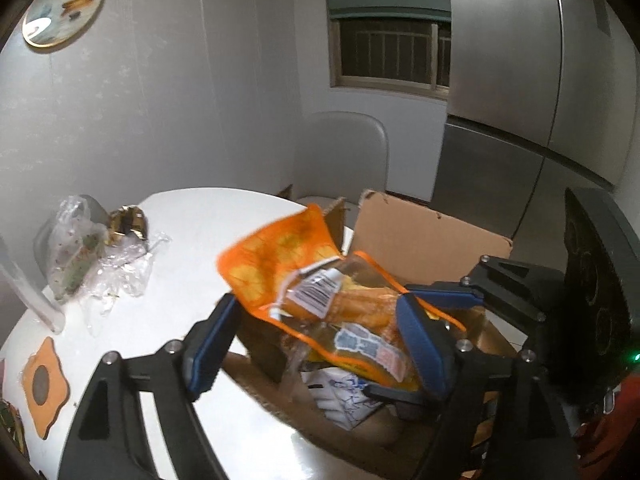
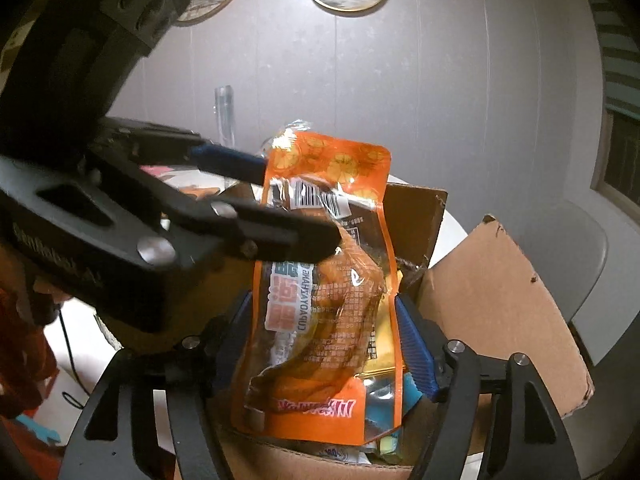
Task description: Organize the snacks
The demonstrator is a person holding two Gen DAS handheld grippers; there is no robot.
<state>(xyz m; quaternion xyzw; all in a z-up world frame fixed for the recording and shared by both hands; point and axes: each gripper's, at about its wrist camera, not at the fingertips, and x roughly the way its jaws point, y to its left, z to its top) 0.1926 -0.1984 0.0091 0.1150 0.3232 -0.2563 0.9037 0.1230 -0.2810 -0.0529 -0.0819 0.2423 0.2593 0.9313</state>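
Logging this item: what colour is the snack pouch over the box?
Orange snack pouch, citrus-slice print on top; clearest in the right wrist view.
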